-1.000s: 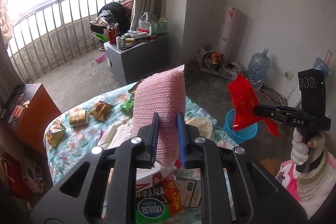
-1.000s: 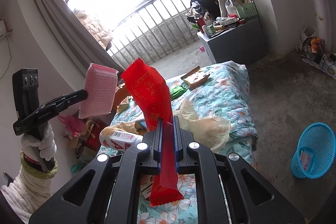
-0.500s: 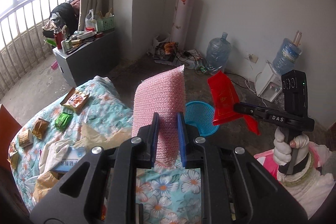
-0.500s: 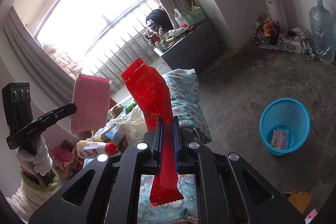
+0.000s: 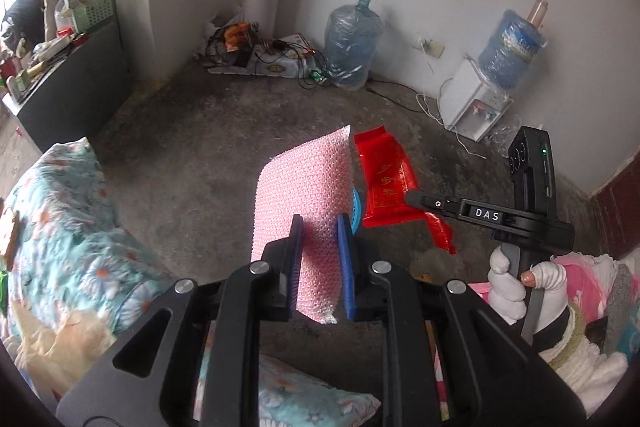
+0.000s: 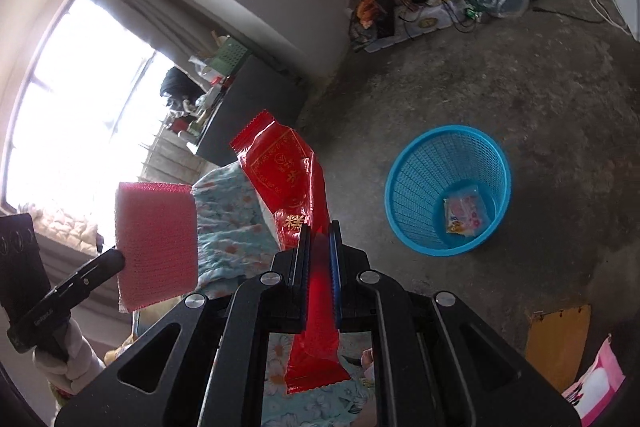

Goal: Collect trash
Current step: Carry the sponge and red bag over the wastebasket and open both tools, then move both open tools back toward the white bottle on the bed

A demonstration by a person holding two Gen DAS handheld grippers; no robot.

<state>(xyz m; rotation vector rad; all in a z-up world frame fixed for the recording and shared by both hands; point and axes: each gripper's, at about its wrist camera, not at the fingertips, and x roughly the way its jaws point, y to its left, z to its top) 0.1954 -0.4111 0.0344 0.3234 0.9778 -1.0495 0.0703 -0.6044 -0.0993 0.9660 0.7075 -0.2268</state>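
My left gripper (image 5: 320, 227) is shut on a pink bubble-wrap pouch (image 5: 304, 195) and holds it upright in the air. My right gripper (image 6: 319, 233) is shut on a red snack wrapper (image 6: 288, 179), also held in the air. In the left wrist view the red wrapper (image 5: 386, 183) and the right gripper (image 5: 412, 197) sit just right of the pink pouch. A blue mesh trash basket (image 6: 408, 183) stands on the concrete floor to the right of my right gripper, with one small wrapper (image 6: 464, 213) inside. In the left wrist view only a sliver of the basket (image 5: 357, 207) shows behind the pouch.
A bed with a floral cover (image 5: 60, 223) lies at the left. A grey cabinet (image 5: 68, 87) with clutter stands by the wall. Water jugs (image 5: 352, 43), a white dispenser (image 5: 476, 107) and cables lie along the far wall. A brown cardboard piece (image 6: 556, 339) lies on the floor.
Both grippers have swung right, away from the bed and window, towards the floor and the blue basket. The basket now looks closer. Both still hold their items.
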